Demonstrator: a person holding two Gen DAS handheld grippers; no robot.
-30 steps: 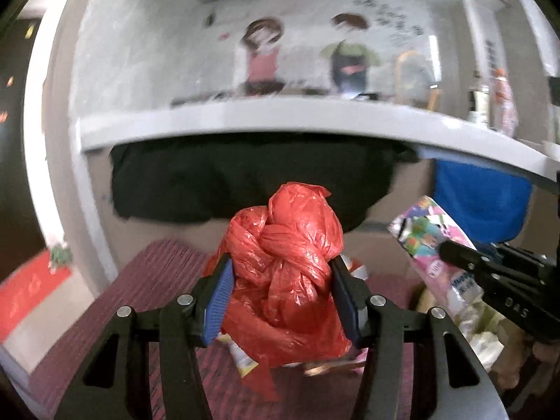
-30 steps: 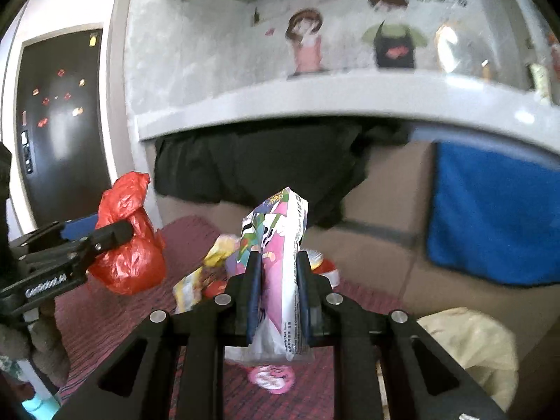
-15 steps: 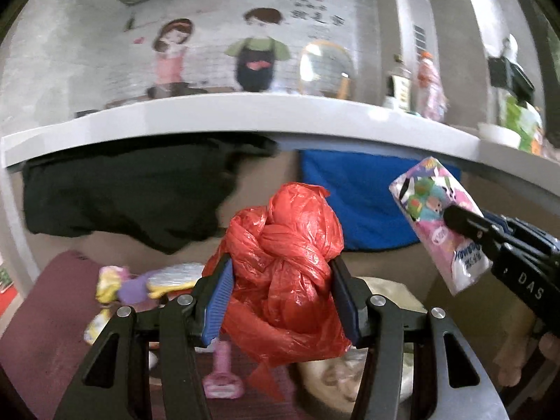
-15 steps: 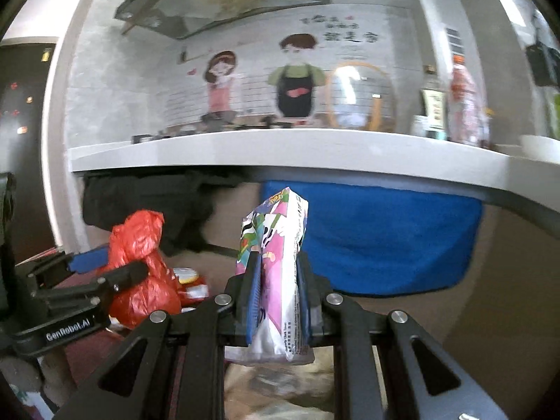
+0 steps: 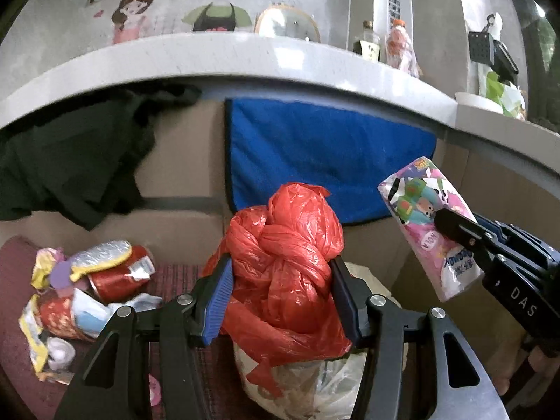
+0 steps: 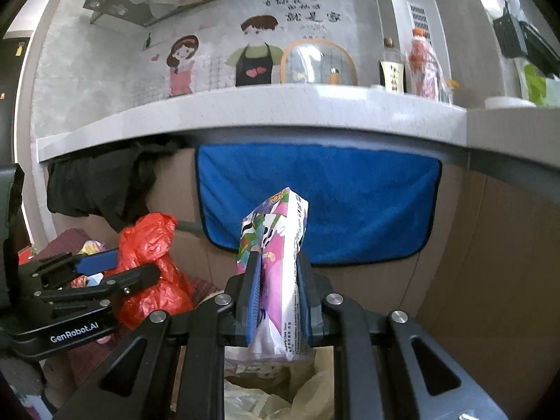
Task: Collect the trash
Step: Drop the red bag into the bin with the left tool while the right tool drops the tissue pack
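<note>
Most of the pale, crinkled plastic bin bag [image 5: 329, 385] is hidden below both grippers; above it, the left gripper [image 5: 280, 294] clamps wide on a knotted red plastic bag [image 5: 287, 262]; the right gripper [image 6: 278, 301] pinches a colourful cartoon-printed tissue packet [image 6: 276, 245], long axis upright.

Crinkled glossy red plastic bag [image 5: 285, 262], glossy printed plastic packet [image 6: 280, 266], plush blue cloth [image 5: 329, 154]

A knotted red plastic bag [image 5: 283, 262] hangs above the open, pale-lined trash bag [image 5: 350, 378]. Right of it, a colourful tissue pack [image 5: 430, 224] stands tilted. Crushed wrappers and cans [image 5: 87, 290] lie left of the trash bag.
</note>
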